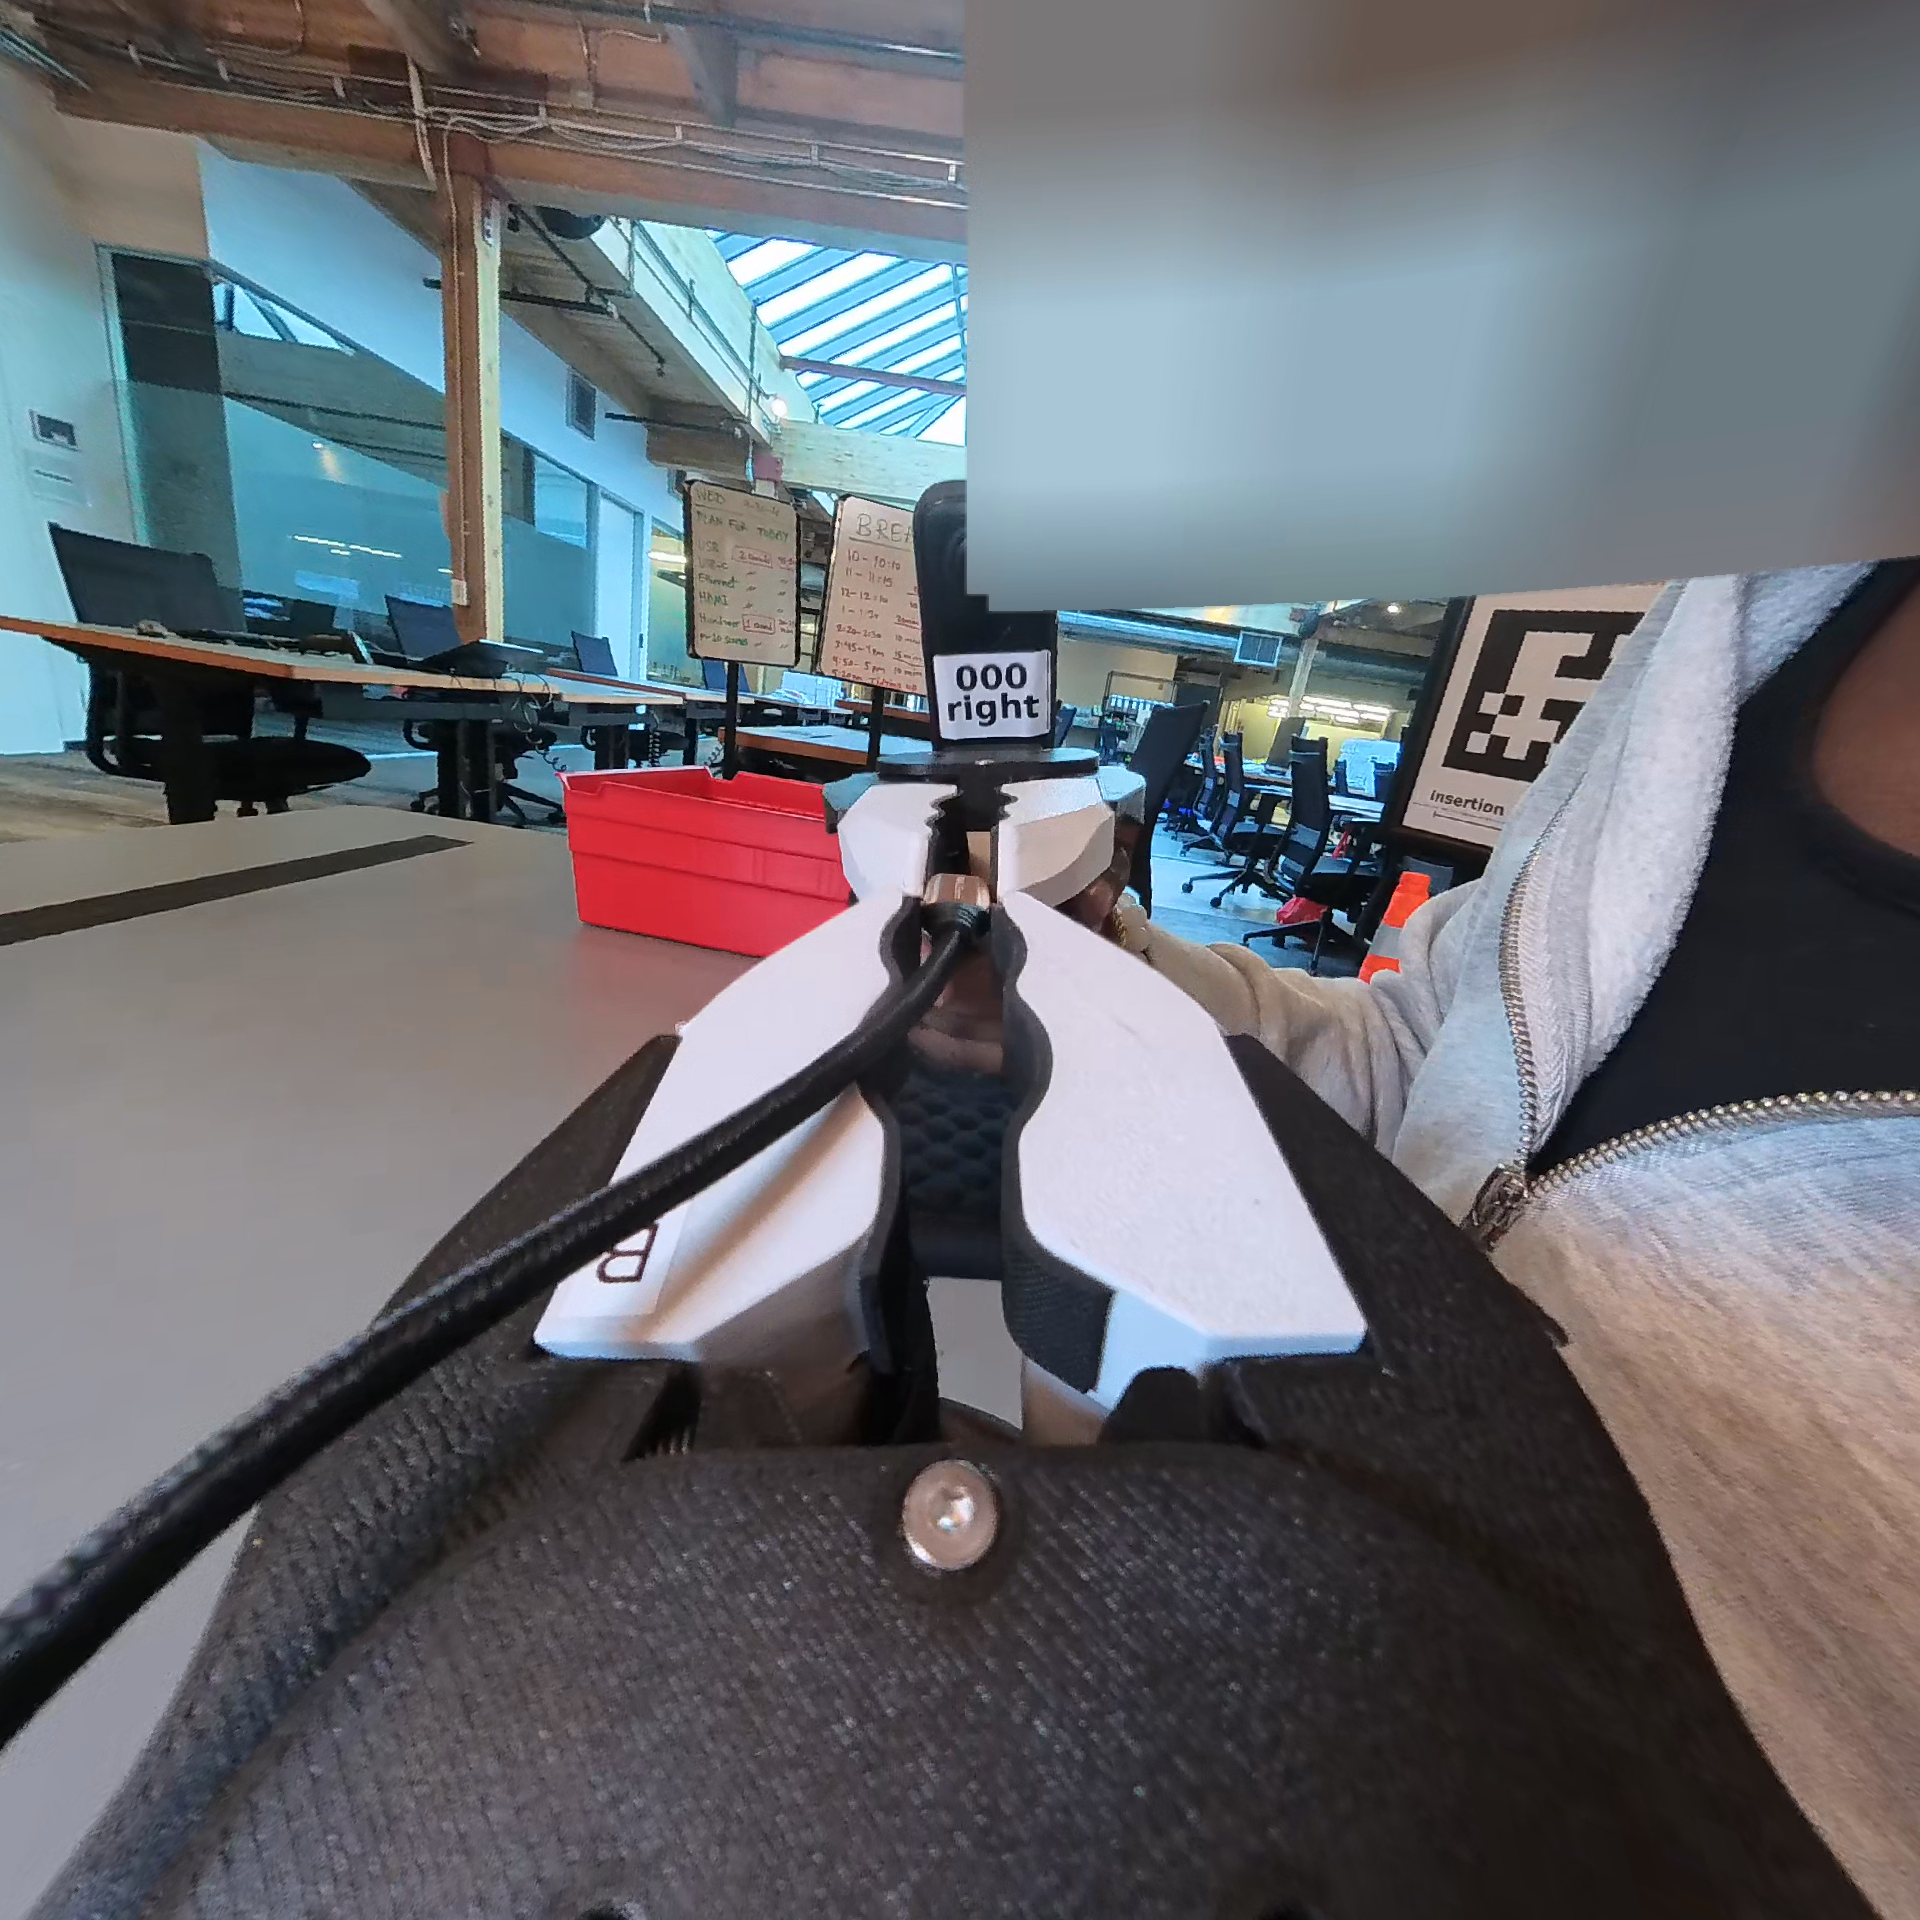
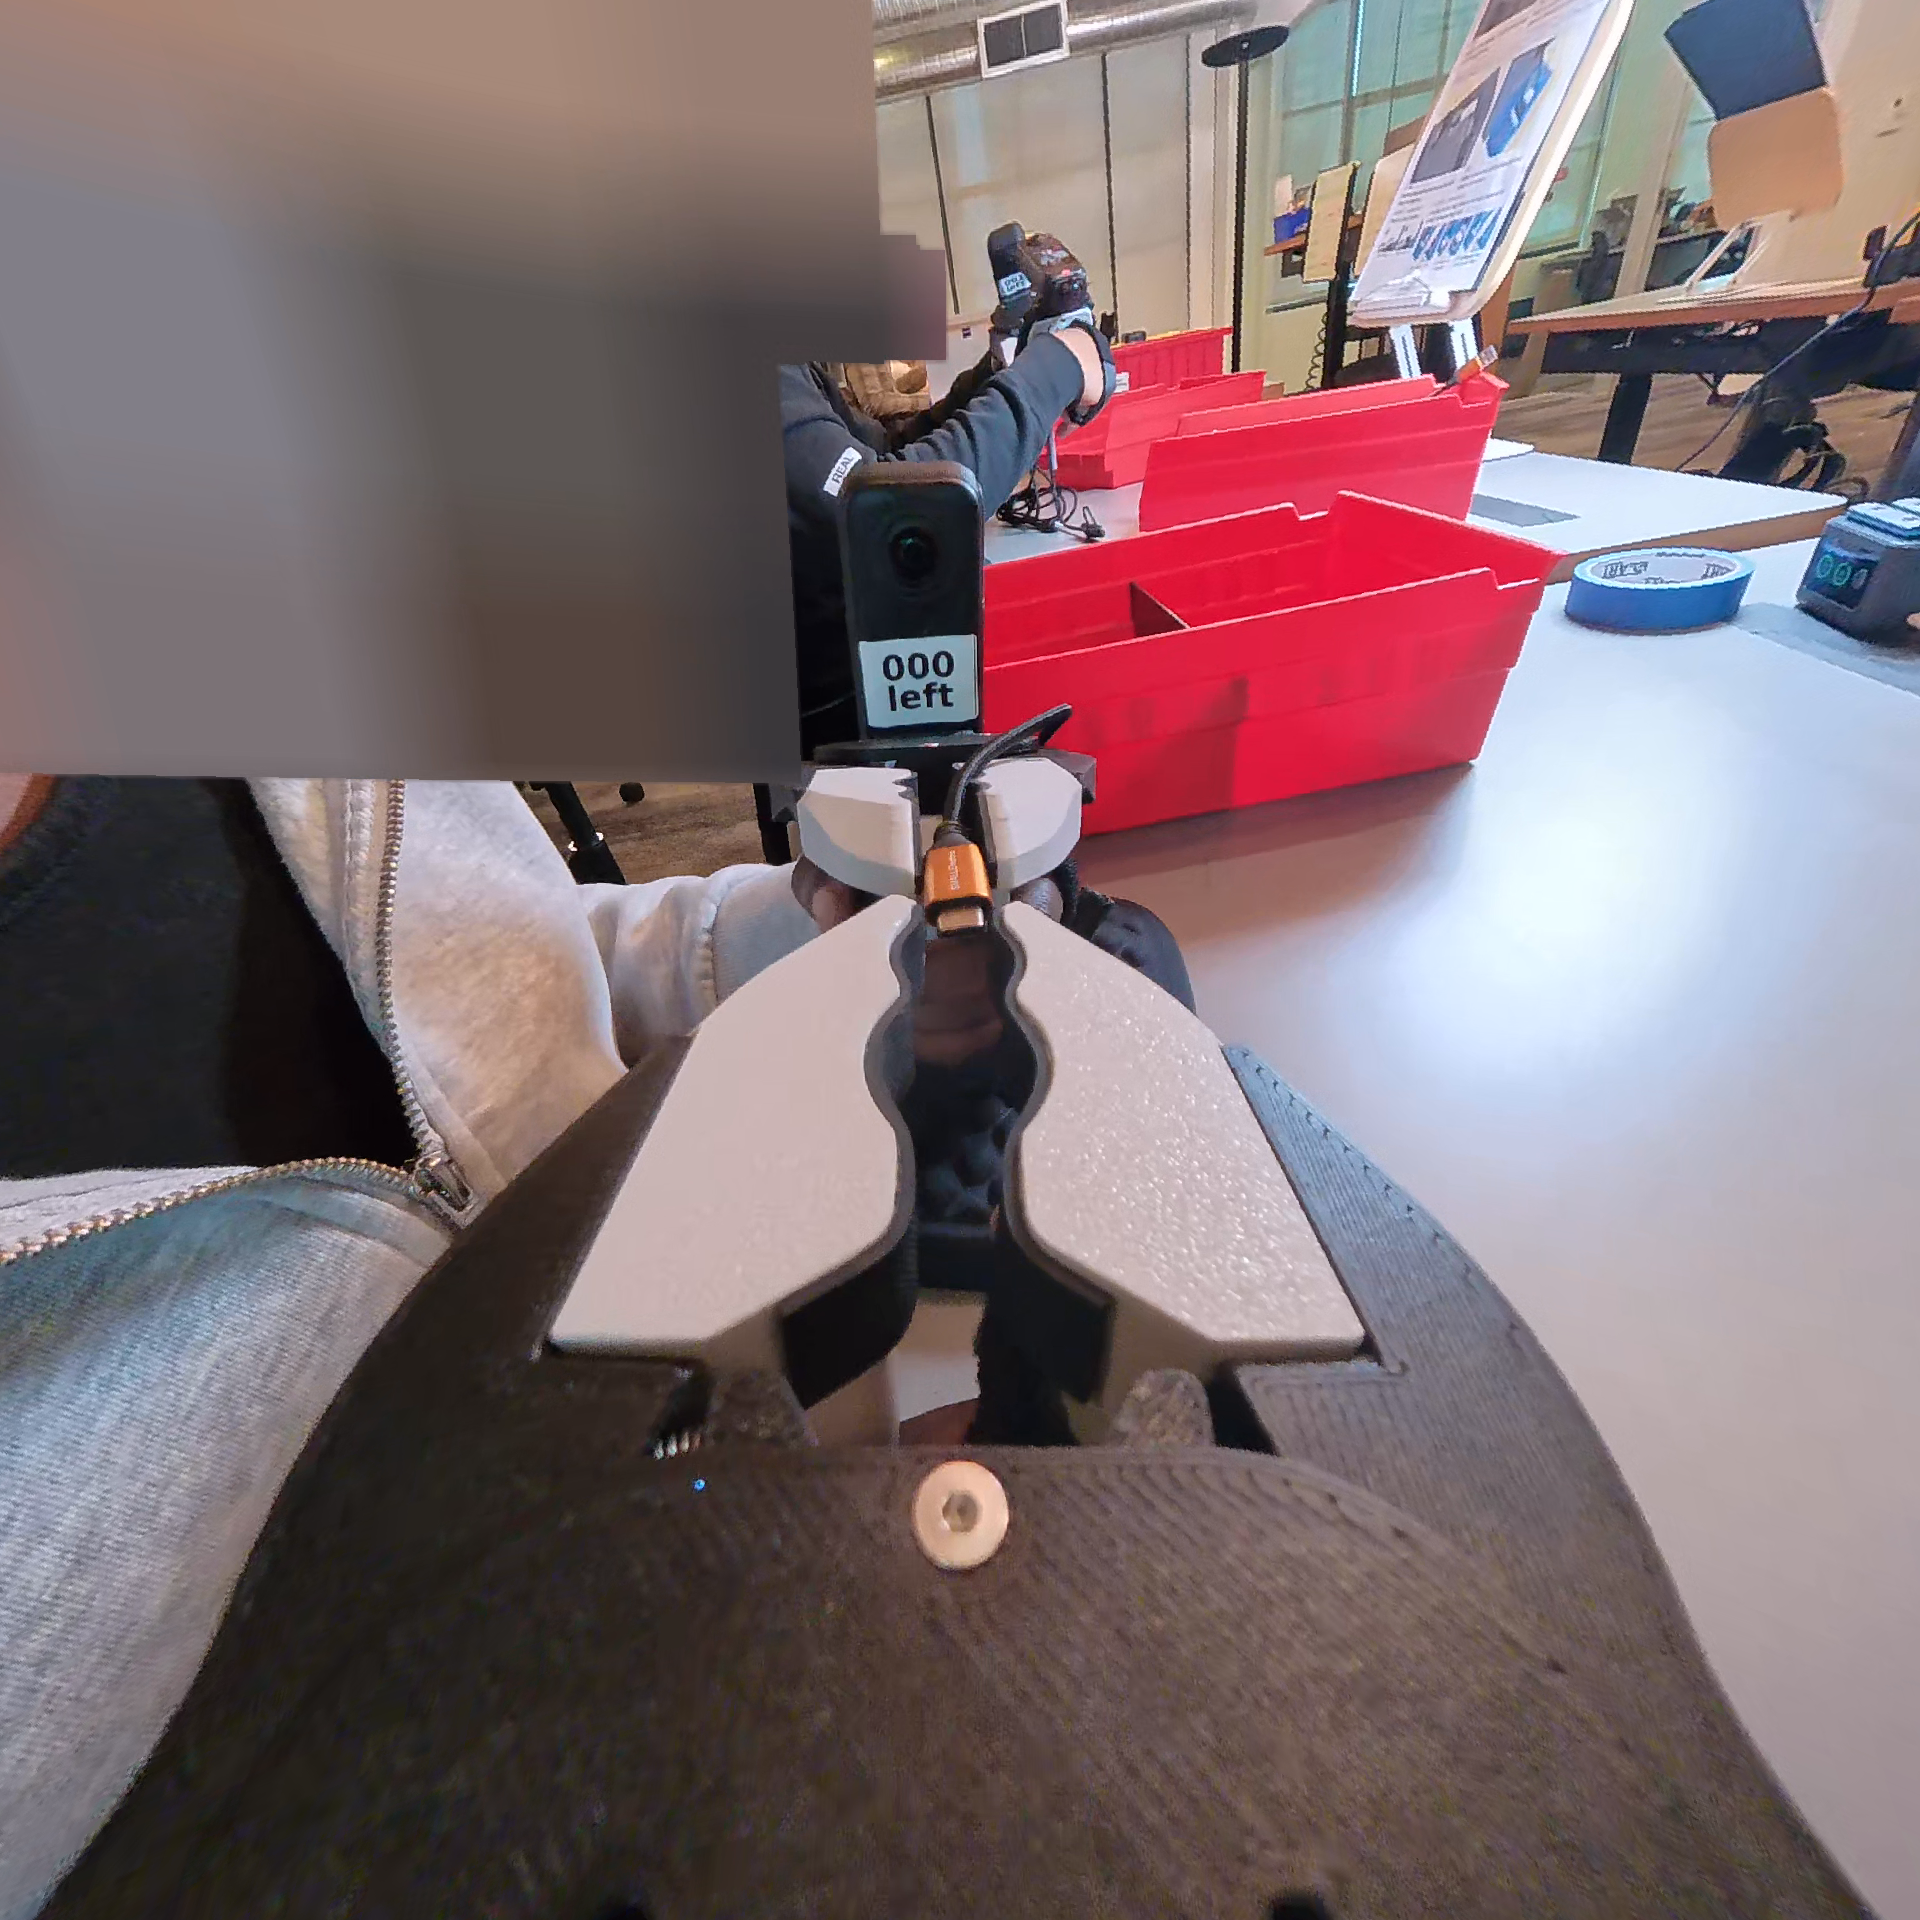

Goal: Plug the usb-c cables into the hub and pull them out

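My two grippers face each other tip to tip above the grey table (image 2: 1558, 1039). My left gripper (image 1: 954, 914) is shut on the orange USB-C plug (image 2: 948, 878). Its black braided cable (image 1: 623, 1174) trails back over the left finger. In the right wrist view the left gripper (image 2: 948, 831) holds the plug with its metal tip pointing at me. My right gripper (image 2: 958, 920) has its fingers drawn in around that metal tip. It also shows in the left wrist view (image 1: 971, 842). No hub is in view.
A red bin (image 2: 1247, 707) stands on the table just behind the grippers, with more red bins farther back. A blue tape roll (image 2: 1659, 587) and a small grey device (image 2: 1860, 566) lie at the right. The holder's grey hoodie (image 1: 1714, 1351) is close by. My two grippers' fingertips are within a few centimetres of each other.
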